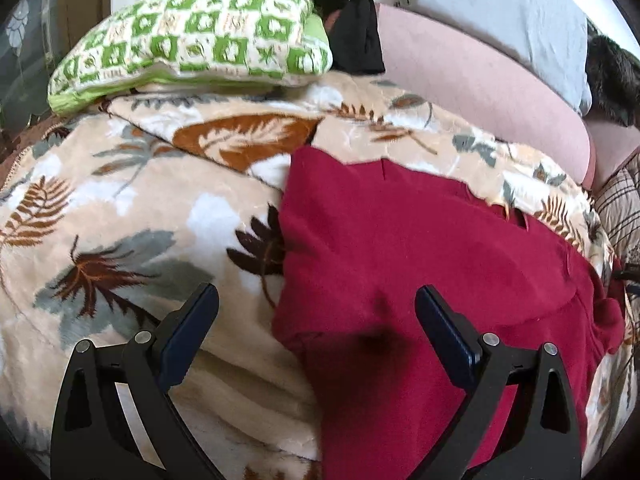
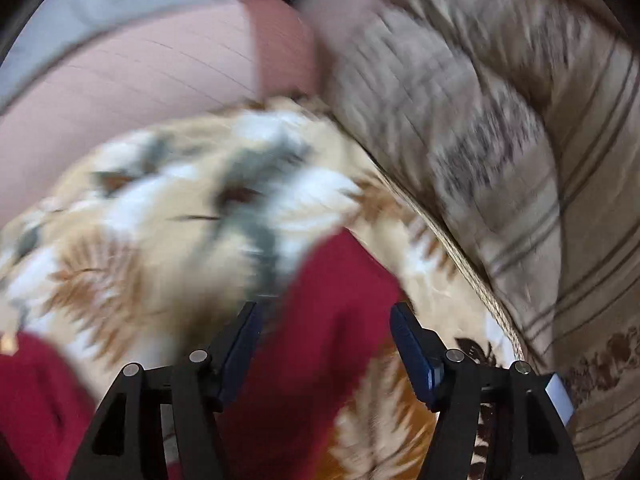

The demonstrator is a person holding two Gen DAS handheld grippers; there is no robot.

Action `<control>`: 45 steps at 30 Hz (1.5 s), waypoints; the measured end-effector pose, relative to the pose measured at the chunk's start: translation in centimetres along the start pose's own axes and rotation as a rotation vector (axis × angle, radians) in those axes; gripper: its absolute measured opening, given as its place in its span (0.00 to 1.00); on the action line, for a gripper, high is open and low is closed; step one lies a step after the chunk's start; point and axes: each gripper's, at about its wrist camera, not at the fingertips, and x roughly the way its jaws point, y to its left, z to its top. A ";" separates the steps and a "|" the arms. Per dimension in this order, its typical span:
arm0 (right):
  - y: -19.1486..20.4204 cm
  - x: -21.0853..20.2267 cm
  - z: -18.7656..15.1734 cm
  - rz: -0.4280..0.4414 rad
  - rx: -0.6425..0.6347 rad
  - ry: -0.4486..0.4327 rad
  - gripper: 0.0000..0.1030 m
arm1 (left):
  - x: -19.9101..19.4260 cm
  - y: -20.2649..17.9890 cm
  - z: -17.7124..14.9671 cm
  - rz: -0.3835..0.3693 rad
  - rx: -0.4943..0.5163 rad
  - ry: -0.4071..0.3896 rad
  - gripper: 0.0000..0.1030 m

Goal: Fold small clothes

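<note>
Both grippers, left gripper point(image 1: 316, 312) and right gripper point(image 2: 326, 324), stand spread and empty above a deep red garment point(image 1: 420, 260), which lies rumpled, partly flattened, on the leaf-patterned blanket point(image 1: 120, 208).

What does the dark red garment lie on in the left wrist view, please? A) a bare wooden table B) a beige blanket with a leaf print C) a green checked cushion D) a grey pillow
B: the dark red garment lies spread on the beige leaf-print blanket, while the green checked cushion and grey pillow sit farther back, apart from it.
</note>
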 end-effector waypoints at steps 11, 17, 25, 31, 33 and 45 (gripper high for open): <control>-9.6 -12.7 -2.7 0.287 0.100 -0.420 0.09 | 0.1 0.1 -0.3 0.022 0.004 0.008 0.96; -16.7 -12.5 -8.0 0.008 0.149 -0.221 0.51 | -0.3 -0.1 -0.4 0.008 0.002 0.009 0.96; -16.5 -16.0 -9.3 0.041 0.151 -0.305 0.51 | 0.1 -0.4 -0.5 0.015 0.012 0.016 0.96; -10.0 -15.2 -6.5 0.270 -0.041 -0.304 0.53 | 0.3 -1.2 -0.9 0.013 0.044 0.025 0.96; -6.3 -11.8 -5.7 0.394 -0.103 -0.156 0.53 | 0.2 -1.4 -1.0 0.015 0.056 0.019 0.96; -11.7 -13.3 -17.2 0.314 -0.064 0.042 0.53 | -0.2 -0.9 -0.8 0.002 0.026 0.018 0.96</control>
